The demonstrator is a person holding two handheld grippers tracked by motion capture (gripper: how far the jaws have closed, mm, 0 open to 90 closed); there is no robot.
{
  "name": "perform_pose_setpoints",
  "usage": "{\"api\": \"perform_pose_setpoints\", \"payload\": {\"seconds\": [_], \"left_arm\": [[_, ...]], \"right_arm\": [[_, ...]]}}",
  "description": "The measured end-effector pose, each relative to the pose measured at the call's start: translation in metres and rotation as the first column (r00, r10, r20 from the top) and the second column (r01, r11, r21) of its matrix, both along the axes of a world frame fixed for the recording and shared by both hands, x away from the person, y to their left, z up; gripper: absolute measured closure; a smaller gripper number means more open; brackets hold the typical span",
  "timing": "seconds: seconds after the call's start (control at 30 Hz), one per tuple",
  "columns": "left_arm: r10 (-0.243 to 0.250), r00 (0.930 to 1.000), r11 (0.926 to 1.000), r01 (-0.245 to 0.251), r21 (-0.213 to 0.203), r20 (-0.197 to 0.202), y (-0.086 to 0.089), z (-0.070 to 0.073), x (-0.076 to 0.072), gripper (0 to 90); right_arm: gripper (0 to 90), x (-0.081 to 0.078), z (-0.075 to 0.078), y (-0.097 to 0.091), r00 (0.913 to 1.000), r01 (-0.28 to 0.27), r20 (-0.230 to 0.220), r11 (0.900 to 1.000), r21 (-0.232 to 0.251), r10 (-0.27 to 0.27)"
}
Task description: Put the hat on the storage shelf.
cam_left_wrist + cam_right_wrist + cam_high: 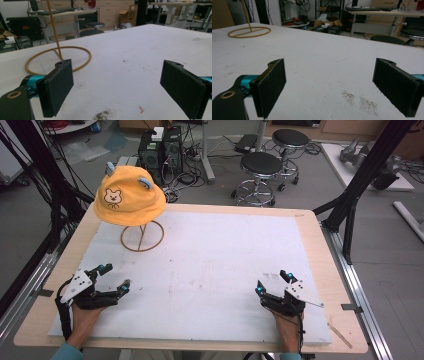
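The table [320, 245] has a wood edge all round & a big white mat [210, 265] on top. The mat takes up most of the top, w/ a thin strip of bare wood at the left, right, far & near sides. The middle of the mat is bare, so there is lots of open room between the two tools.

The left tool [114, 277] sits near the left near corner of the mat, low over it. Its jaws are wide apart w/ nothing between them. In the left gripper view they rise at each side, w/ bare mat in the gap. The right tool [273, 282] sits near the right near corner, also low, jaws spread wide & holding nothing. The two tools are well apart. A hand [84, 317] holds the left one & a hand [289, 330] holds the right one, both coming in from the near edge.

A yellow hat [129, 196] w/ a bear face & small grey ears is at the far left of the table. It sits on top of a thin wood stand [142, 236] w/ a ring base on the mat. The stand's pole goes straight up, so its long way is up & down. The bear face points to the near left. The hat is well away from both tools, nearer the left one
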State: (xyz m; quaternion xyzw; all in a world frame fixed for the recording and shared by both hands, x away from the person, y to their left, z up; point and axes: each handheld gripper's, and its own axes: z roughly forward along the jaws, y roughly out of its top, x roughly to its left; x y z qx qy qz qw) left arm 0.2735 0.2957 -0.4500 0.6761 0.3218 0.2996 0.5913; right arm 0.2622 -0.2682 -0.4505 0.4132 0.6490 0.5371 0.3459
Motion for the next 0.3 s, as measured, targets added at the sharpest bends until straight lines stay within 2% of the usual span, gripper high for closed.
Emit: {"api": "perform_pose_setpoints", "payload": {"seconds": [0.07, 0.3], "left_arm": [[0.009, 0.9997, 0.9999, -0.009, -0.012, 0.022, 0.0006, -0.0008, -0.0019, 11.9], [0.018, 0.9989, 0.9991, -0.016, -0.039, 0.043, 0.0039, -0.002, -0.0043, 12.0]], "right_arm": [[10.4, 0.0, 0.0, -0.0002, 1.0, 0.0, 0.0, 1.0, 0.001, 0.0], [10.5, -0.0002, -0.0001, -0.0005, 1.0, -0.003, 0.001, 1.0, 0.004, 0.003]]}}
